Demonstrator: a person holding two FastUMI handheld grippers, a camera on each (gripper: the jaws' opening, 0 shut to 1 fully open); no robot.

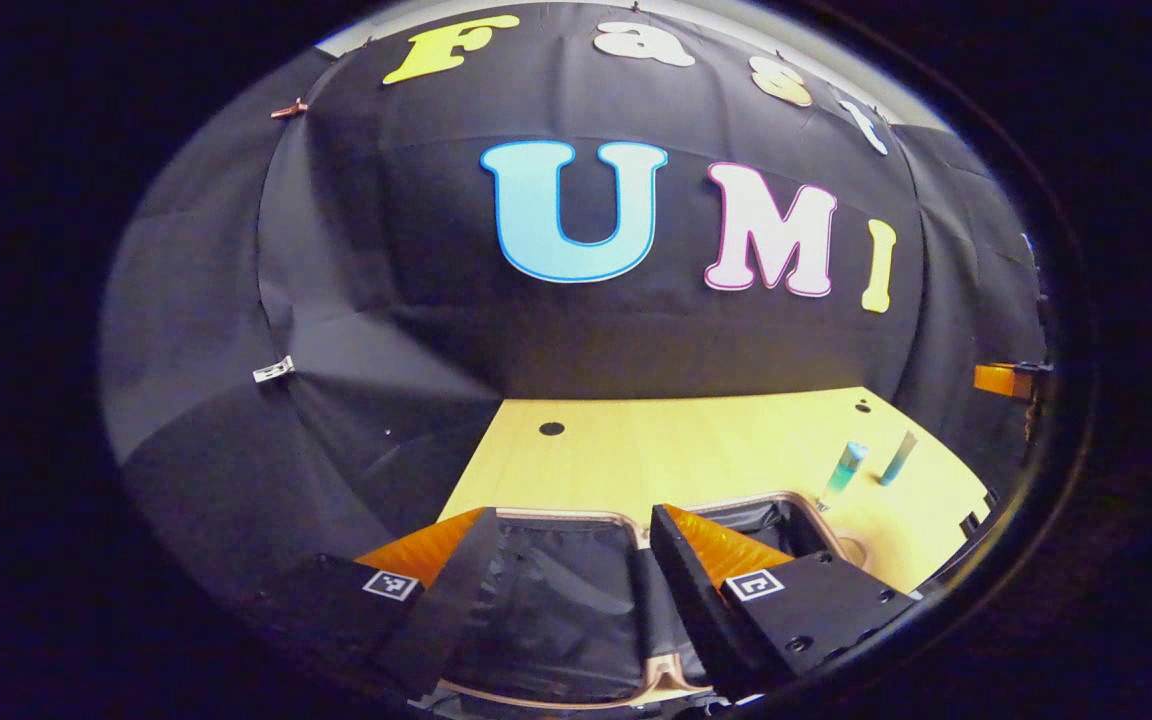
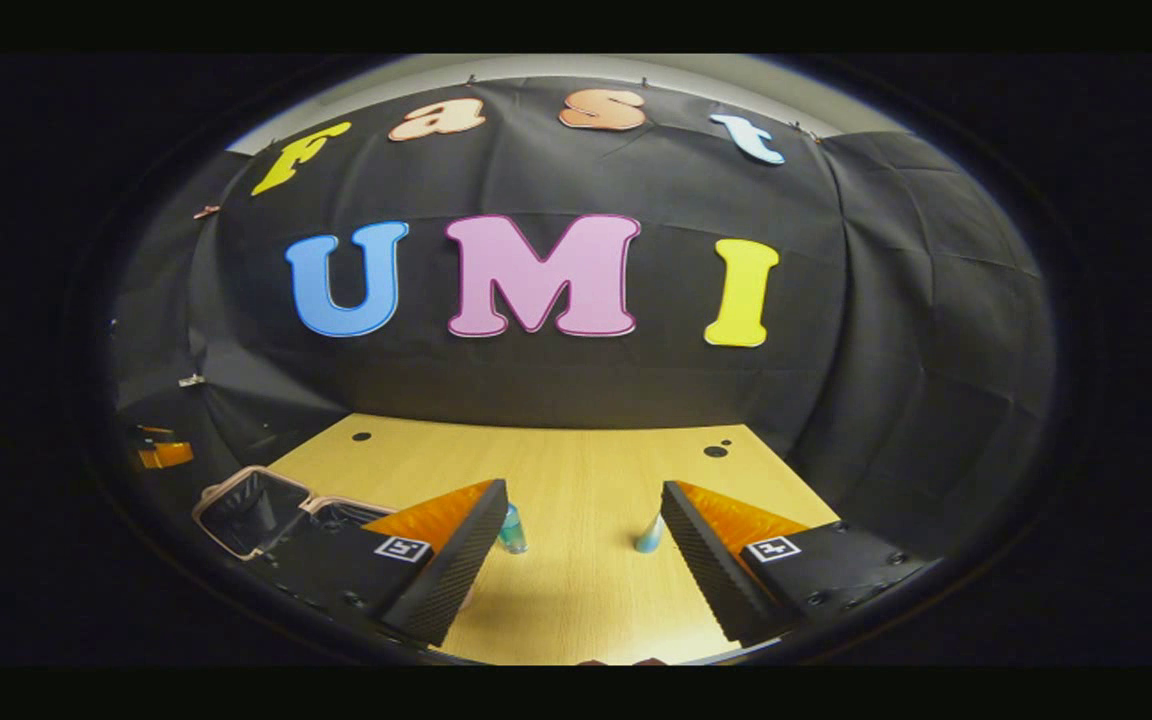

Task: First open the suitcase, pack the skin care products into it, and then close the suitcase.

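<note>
Table: pale yellow wooden table top [image 2: 576,470] — a few small black dots.
Suitcase: open rose-gold-rimmed suitcase [image 1: 556,600], black lining.
Tubes: two teal plastic tubes [image 1: 844,468] on the table beside the suitcase.
Fingers: black ribbed gripper fingers [image 2: 706,560] — orange backs, black-and-white square tags.

1. Right gripper [image 2: 576,545] hangs over the wooden table [image 2: 576,460], fingers spread wide apart.
2. 2 teal skin care tubes [image 2: 512,528] [image 2: 650,534] stand between them.
3. Open suitcase [image 2: 251,510] lies far left.
</note>
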